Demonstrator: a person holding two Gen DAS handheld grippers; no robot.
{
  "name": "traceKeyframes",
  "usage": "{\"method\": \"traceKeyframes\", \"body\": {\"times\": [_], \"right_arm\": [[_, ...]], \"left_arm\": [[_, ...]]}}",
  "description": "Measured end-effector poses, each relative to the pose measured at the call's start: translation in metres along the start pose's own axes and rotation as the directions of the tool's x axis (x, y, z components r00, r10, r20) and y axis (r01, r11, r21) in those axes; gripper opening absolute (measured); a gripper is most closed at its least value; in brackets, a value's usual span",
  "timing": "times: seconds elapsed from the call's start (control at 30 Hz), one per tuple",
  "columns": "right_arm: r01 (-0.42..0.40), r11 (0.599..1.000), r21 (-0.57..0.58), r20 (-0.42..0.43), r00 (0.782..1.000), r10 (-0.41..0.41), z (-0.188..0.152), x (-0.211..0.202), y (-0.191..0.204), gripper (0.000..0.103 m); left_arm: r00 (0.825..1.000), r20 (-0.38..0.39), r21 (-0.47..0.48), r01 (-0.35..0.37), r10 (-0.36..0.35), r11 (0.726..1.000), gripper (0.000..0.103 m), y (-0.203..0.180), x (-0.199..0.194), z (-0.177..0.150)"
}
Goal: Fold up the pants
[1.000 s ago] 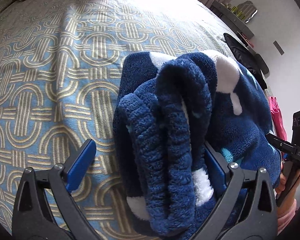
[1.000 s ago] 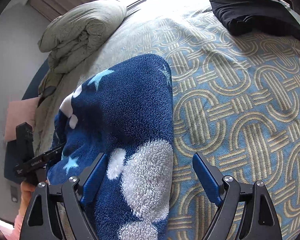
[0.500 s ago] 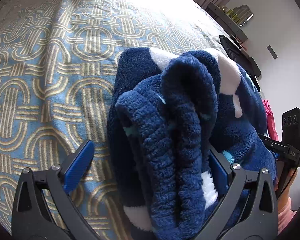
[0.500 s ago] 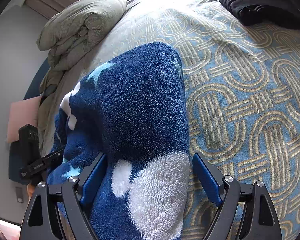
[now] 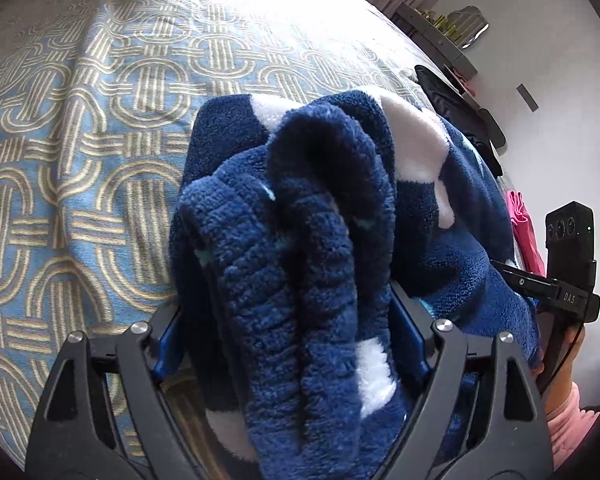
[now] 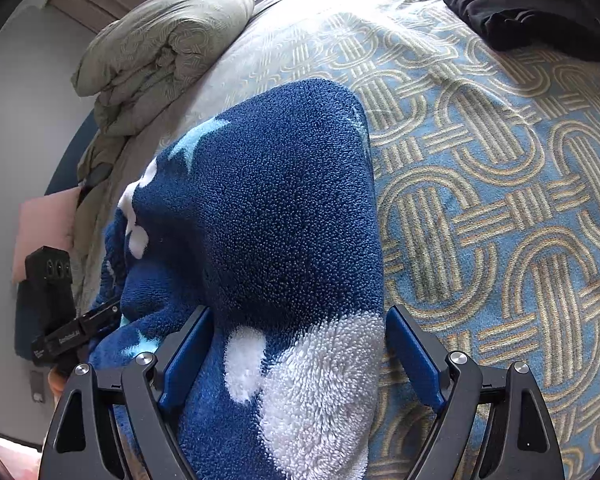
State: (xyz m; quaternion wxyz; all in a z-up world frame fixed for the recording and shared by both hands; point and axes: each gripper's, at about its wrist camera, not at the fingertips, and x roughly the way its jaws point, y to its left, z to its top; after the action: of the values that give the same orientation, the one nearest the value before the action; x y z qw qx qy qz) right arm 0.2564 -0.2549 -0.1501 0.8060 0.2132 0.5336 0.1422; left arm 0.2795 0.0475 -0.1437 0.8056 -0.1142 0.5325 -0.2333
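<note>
Fluffy navy fleece pants (image 5: 300, 240) with white and light-blue shapes lie bunched on the patterned bedspread (image 5: 80, 160). My left gripper (image 5: 288, 344) is closed against the ribbed waistband fold, which fills the space between the blue pads. In the right wrist view the same pants (image 6: 268, 220) fill the gap of my right gripper (image 6: 296, 352), whose blue pads press on both sides of the fabric. Each view shows the other gripper at the pants' far edge.
A folded grey-green duvet (image 6: 156, 52) lies at the head of the bed. A black garment (image 6: 520, 4) lies on the bed's far right. A pink item (image 5: 524, 232) and a wall shelf (image 5: 440, 36) are beside the bed.
The left gripper's jaws have closed in on the waistband fold. The right gripper has pushed forward so that the pants now fill its gap.
</note>
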Motion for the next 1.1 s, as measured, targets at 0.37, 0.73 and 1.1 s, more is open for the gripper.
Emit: {"method": "traceKeyframes", "body": {"times": [0.37, 0.73, 1.1], "right_arm": [[0.001, 0.999, -0.038, 0.003, 1.000, 0.000, 0.001, 0.001, 0.018, 0.073], [0.017, 0.996, -0.089, 0.085, 0.996, -0.009, -0.006, -0.036, 0.040, 0.052], [0.021, 0.992, -0.126, 0.199, 0.980, 0.005, -0.018, -0.092, 0.035, 0.051]], "left_arm": [[0.986, 0.099, 0.161, -0.150, 0.135, 0.975, 0.055, -0.050, -0.022, -0.012], [0.980, 0.169, 0.212, -0.137, 0.102, 0.968, 0.052, -0.082, -0.058, -0.012], [0.977, 0.193, 0.269, -0.139, 0.088, 0.953, 0.052, -0.131, -0.075, -0.021]]}}
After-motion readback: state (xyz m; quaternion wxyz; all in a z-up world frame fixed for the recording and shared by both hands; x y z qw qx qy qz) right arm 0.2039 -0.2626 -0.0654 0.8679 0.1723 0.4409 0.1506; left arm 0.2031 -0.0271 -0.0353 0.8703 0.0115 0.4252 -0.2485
